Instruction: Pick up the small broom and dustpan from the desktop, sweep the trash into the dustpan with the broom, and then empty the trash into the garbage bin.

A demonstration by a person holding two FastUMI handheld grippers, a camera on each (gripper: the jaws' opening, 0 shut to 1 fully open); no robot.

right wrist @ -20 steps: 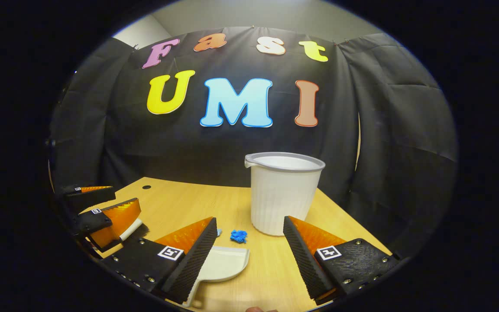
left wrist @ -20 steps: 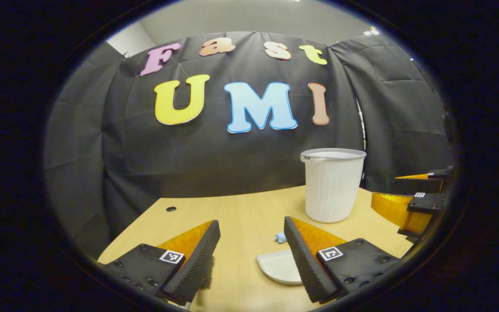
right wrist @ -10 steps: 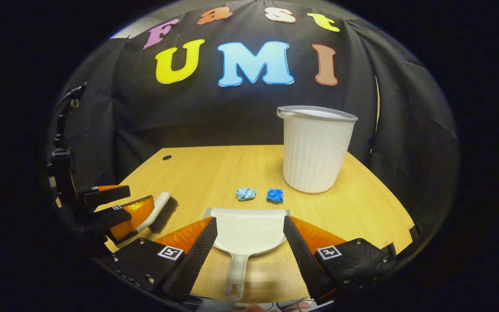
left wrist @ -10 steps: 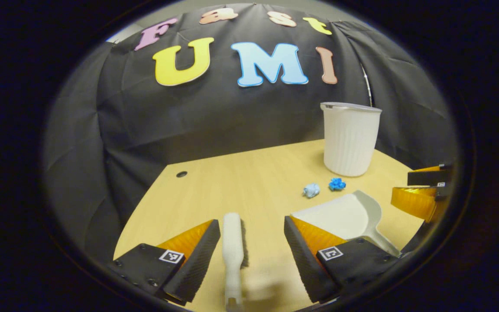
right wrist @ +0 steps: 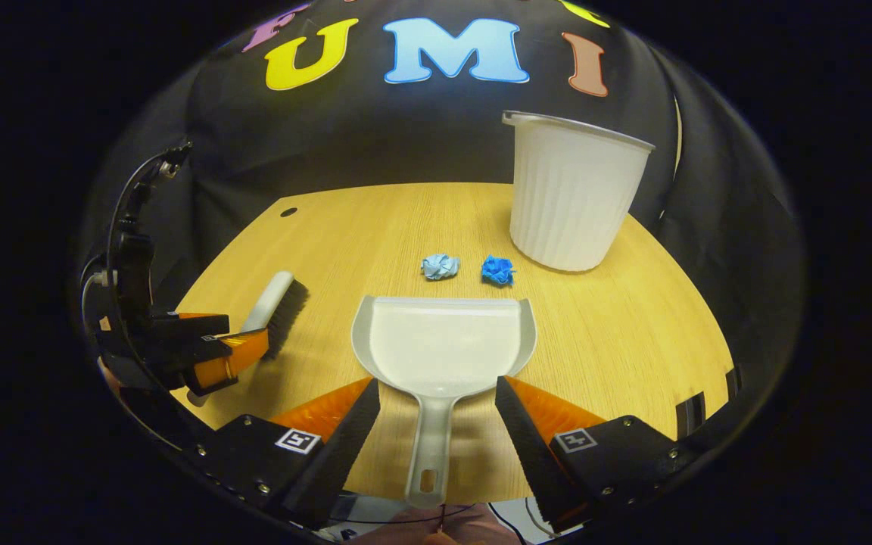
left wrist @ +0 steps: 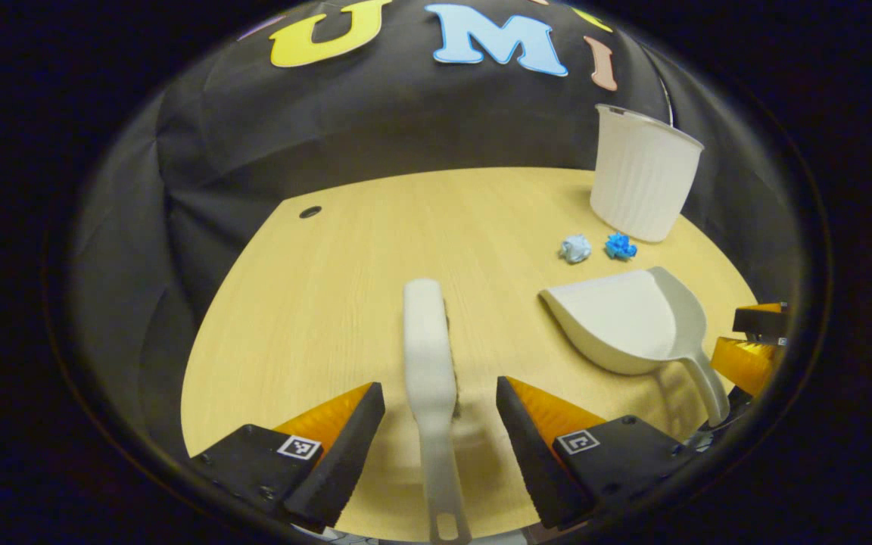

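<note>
While both tools are lying flat on the desk point(right wrist: 633, 333), the left gripper point(left wrist: 440, 424) is sitting with its fingers spread wide, gripping nothing, the broom point(left wrist: 428, 356) handle running straight down the gap between them. Same on the right: right gripper point(right wrist: 436, 424) is spread wide too, the dustpan point(right wrist: 443, 348) handle lying centred between its fingers, neither finger touching it. Both look like thin moulded plastic, so I'm judging them light, stiff and a bit slick; best hold is mid-handle, squeezing across the narrow sides, not near the hanging hole at the near end. Broom's long axis is lying along the left gripper's forward line, head pointing away, bristles facing that gripper's right. Dustpan's axis is likewise running straight ahead of the right gripper, open lip facing away toward two crumpled blue paper scraps point(right wrist: 440, 266) sitting just beyond it. Garbage bin point(right wrist: 572, 197) is standing upright farther ahead and to the right of the right gripper, near the scraps. Scraps are lying on the desk, apart from the pan.
</note>
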